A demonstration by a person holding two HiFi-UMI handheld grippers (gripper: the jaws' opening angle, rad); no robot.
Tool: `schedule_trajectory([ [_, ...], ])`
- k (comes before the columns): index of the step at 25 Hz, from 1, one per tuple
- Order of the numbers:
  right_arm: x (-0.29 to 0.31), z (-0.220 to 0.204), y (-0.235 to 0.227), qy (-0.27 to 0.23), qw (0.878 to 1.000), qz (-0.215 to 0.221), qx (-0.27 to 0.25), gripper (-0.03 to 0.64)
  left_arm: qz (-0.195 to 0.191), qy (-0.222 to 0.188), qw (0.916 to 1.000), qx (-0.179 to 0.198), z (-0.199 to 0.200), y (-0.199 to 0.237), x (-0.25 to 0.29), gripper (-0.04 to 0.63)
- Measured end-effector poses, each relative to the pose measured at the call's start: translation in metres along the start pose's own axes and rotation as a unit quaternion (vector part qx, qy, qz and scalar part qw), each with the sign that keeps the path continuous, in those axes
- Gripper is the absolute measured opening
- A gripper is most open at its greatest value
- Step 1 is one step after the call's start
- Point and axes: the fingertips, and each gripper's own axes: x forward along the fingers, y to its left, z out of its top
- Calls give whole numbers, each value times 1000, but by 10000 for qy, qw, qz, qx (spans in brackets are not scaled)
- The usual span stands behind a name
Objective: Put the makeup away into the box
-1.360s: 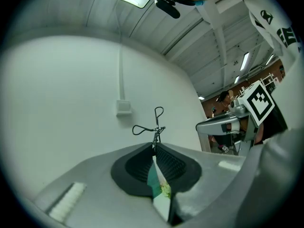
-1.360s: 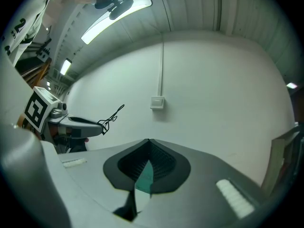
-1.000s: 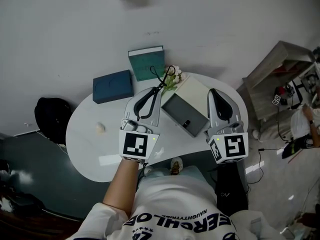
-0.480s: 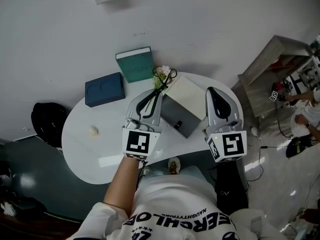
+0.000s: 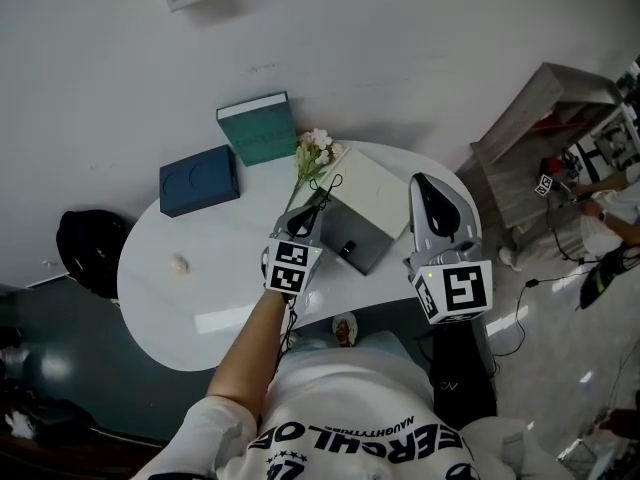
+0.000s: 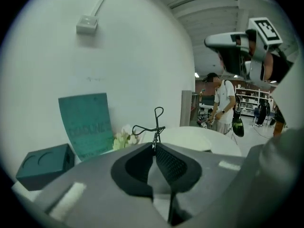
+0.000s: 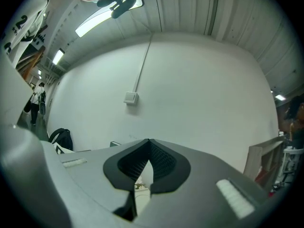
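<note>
The bare left forearm reaches forward and holds the left gripper (image 5: 312, 206) tilted above the table (image 5: 220, 278), at the left corner of the box (image 5: 350, 223). Its jaws are pressed together on the handle of an eyelash curler (image 5: 330, 182), whose wire loops project past the tips. The right gripper (image 5: 428, 188) is held level over the table's right edge, beside the box and apart from it, jaws closed tip to tip with nothing between them. The box sits open, its cream lid (image 5: 375, 180) folded back. Its grey interior shows one small dark item near the front edge, which cannot be identified. Flowers (image 5: 316, 148) lie just behind the box.
</note>
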Motion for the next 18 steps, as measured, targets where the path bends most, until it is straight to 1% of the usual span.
schedule_trajectory([
  [2, -2, -3, -4, 49, 10000, -57, 27, 29, -53, 381, 9992, -78, -27, 0, 12, 27],
  [4, -3, -5, -9, 92, 9999, -107, 51, 29, -139, 676, 9973, -245, -48, -1, 22, 28],
  [6, -3, -7, -13, 111, 9999, -119, 35, 29, -192, 1018, 9937, -429, -70, -1, 32, 28],
  [8, -3, -9, -16, 119, 9999, -111, 6, 29, -185, 1308, 9900, -487, -86, -2, 37, 28],
  [10, -3, -11, -18, 131, 9998, -125, 11, 29, -198, 1403, 9886, -507, -90, -4, 39, 28],
  [14, -1, -14, -20, 161, 9998, -141, 32, 29, -331, 1445, 9878, -474, -90, -8, 42, 32],
  [15, 0, -15, -21, 166, 9998, -140, 38, 29, -377, 1443, 9879, -433, -90, -10, 43, 82],
  [16, 0, -15, -21, 170, 9997, -140, 44, 29, -402, 1443, 9880, -368, -90, -10, 44, 173],
  [17, 1, -15, -21, 171, 9997, -141, 50, 29, -414, 1444, 9882, -299, -91, -10, 45, 226],
  [18, 1, -15, -22, 167, 9997, -142, 55, 29, -429, 1445, 9883, -254, -92, -11, 46, 240],
])
